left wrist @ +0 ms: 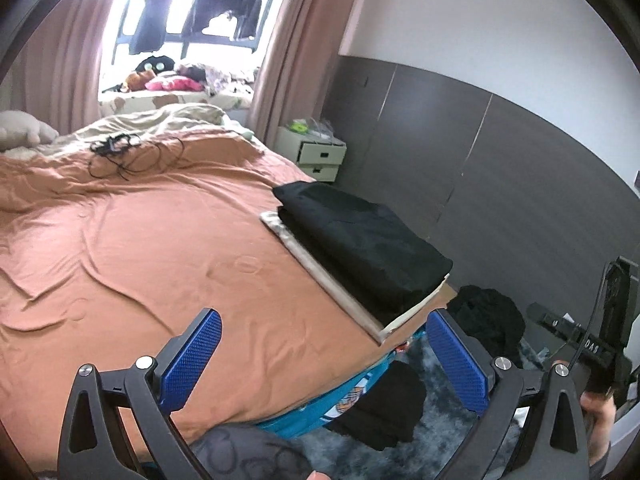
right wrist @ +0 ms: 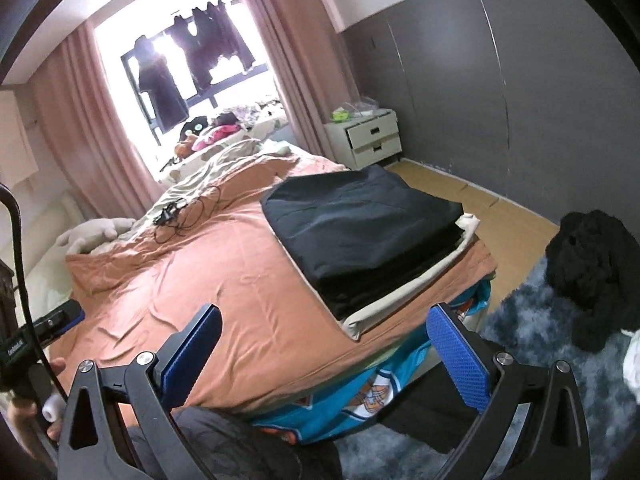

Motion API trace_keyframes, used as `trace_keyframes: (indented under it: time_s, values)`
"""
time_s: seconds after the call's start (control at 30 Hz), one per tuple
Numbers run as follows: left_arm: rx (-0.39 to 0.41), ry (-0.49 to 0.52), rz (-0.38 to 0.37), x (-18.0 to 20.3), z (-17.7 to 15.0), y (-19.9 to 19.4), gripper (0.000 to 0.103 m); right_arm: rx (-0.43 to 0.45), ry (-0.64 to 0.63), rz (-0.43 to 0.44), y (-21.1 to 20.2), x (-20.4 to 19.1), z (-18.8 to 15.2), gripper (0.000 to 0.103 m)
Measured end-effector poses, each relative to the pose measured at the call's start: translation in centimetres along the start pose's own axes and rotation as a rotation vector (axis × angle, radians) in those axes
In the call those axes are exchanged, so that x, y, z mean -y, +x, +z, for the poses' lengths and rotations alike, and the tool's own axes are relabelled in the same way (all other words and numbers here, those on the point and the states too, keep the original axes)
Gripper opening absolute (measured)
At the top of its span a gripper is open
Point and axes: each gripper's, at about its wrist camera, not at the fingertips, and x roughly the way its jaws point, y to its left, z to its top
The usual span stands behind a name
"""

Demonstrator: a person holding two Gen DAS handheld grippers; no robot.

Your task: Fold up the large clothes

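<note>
A folded black garment point(left wrist: 360, 246) point(right wrist: 360, 224) lies on top of folded cream fabric point(left wrist: 320, 270) point(right wrist: 404, 294) at the right corner of the bed. My left gripper point(left wrist: 324, 354) hangs above the bed's near edge, open, with nothing between its blue pads. My right gripper point(right wrist: 324, 352) is likewise open and empty, short of the folded stack. A crumpled heap of black clothes point(right wrist: 592, 276) point(left wrist: 488, 320) sits on the floor at the right. Another black garment point(left wrist: 384, 404) point(right wrist: 424, 412) lies on the rug below the bed's edge.
The bed has an orange sheet point(left wrist: 152, 248) point(right wrist: 216, 280) with tangled black cables point(left wrist: 120, 152) point(right wrist: 176, 212) near the pillows. A white nightstand point(left wrist: 320, 154) point(right wrist: 368, 136) stands by the grey wall. A blue-grey rug point(right wrist: 540, 360) covers the floor at the right.
</note>
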Motion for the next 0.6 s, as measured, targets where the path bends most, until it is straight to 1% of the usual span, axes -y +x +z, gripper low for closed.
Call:
trace_keyframes:
  time_s: [0.13, 0.27, 0.47, 0.6]
  values:
    - [0.041, 0.008, 0.025, -0.4, -1.3, -3.1, 0.103, 0.023, -0.026, 0.008, -1.9, -1.0, -1.1, 0.103]
    - [0.064, 0.007, 0.041, -0.7, -2.4, -5.2, 0.102, 0.040, -0.043, 0.011, -3.3, -1.6, -2.2, 0.103]
    - [0.130, -0.005, 0.067, -0.9, -4.7, -9.0, 0.102, 0.080, -0.058, -0.002, -4.5, -2.5, -5.0, 0.103]
    - [0.142, 0.020, 0.098, -0.8, -6.3, -10.5, 0.102, 0.089, -0.067, 0.005, -5.3, -3.3, -6.4, 0.103]
